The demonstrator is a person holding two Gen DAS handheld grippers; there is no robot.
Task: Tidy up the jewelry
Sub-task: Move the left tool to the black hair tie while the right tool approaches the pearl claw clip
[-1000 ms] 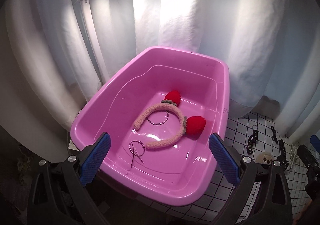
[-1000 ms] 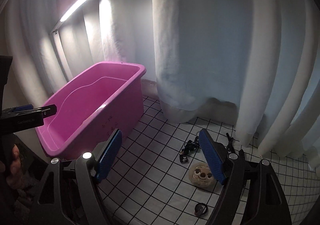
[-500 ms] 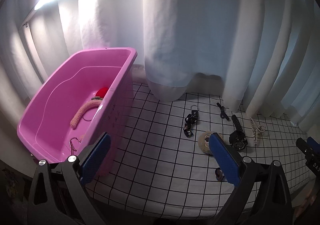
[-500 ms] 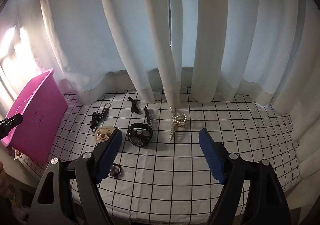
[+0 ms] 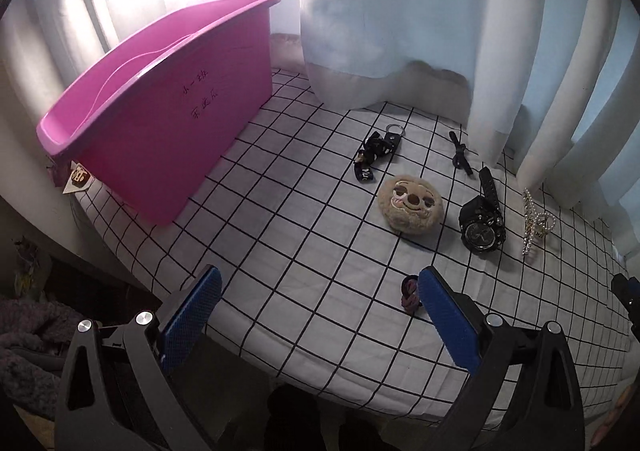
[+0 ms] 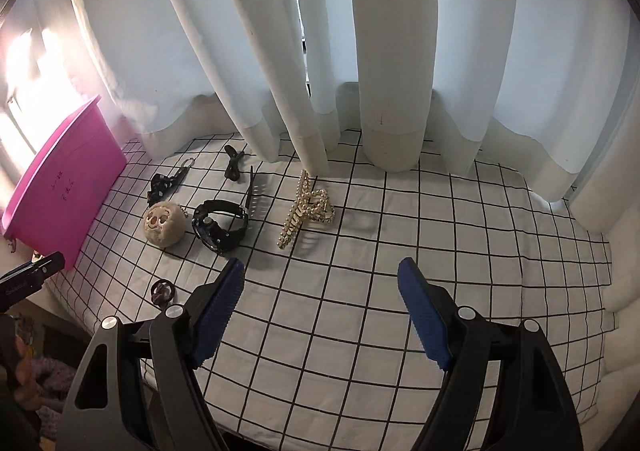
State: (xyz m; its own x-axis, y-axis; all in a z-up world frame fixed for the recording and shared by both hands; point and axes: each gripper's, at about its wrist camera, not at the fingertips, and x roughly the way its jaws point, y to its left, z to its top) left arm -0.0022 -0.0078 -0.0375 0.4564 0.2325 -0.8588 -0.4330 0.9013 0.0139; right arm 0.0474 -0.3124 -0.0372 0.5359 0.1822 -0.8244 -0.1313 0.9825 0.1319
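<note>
A pink tub (image 5: 160, 119) stands at the left on a checked cloth; it also shows in the right wrist view (image 6: 64, 179). On the cloth lie a plush sloth face (image 5: 410, 203) (image 6: 164, 225), a black watch (image 5: 480, 227) (image 6: 220, 225), a pearl hair clip (image 5: 534, 219) (image 6: 308, 207), a black keychain (image 5: 374, 155) (image 6: 166, 183), a black bow clip (image 5: 460, 155) (image 6: 234, 165) and a dark hair tie (image 5: 410, 293) (image 6: 161, 289). My left gripper (image 5: 318, 299) is open and empty, the hair tie beside its right finger. My right gripper (image 6: 320, 291) is open and empty, short of the pearl clip.
White curtains (image 6: 360, 51) hang along the back of the cloth. The cloth's front edge (image 5: 320, 379) drops off near my grippers. A bright lamp glares above the tub. Dark clutter lies below at the left (image 5: 28, 331).
My left gripper swung right from above the tub's inside to the cloth with the loose items. My right gripper also swung right and moved closer to the watch and pearl clip.
</note>
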